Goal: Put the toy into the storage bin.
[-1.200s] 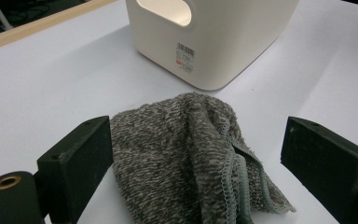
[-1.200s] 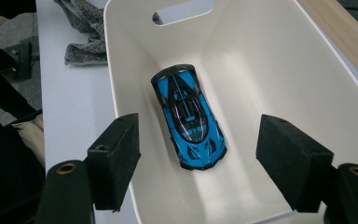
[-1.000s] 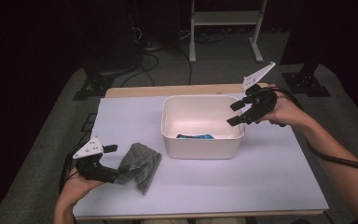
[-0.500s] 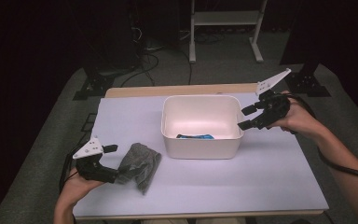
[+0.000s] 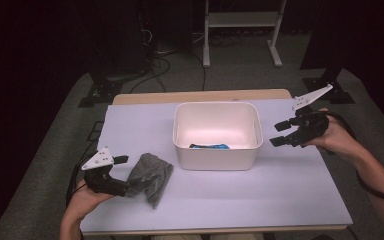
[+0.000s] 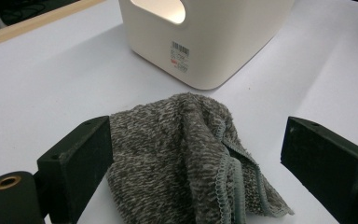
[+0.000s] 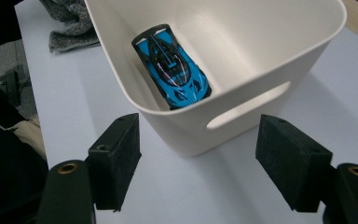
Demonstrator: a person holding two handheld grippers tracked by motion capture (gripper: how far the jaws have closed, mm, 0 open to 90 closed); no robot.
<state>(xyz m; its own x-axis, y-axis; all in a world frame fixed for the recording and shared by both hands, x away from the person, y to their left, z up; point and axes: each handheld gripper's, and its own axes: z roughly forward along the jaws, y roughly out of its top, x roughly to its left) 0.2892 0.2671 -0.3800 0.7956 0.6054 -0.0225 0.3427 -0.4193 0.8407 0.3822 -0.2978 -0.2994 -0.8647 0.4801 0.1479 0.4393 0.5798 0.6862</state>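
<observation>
A white plastic bin (image 5: 215, 159) stands mid-table, with a blue toy car (image 5: 209, 146) lying on its floor along the near wall; the car (image 7: 172, 65) is plain in the right gripper view. My right gripper (image 5: 278, 134) hovers just off the bin's right end, jaws wide open, with nothing between them (image 7: 200, 154). A crumpled grey cloth (image 5: 150, 172) lies at the front left. My left gripper (image 5: 121, 175) rests low beside it, open, with the cloth (image 6: 182, 154) lying between its spread jaws (image 6: 200, 149).
A pale sheet (image 5: 260, 200) covers the table, with a wooden edge (image 5: 205, 96) at the back. Beyond the table are dark floor, cables and a metal stand (image 5: 240, 30). The bin (image 6: 205, 42) bears a barcode label on its wall.
My right gripper has moved to the right and slightly down, from over the bin's right rim to beside its right end. The left gripper and the cloth have stayed still.
</observation>
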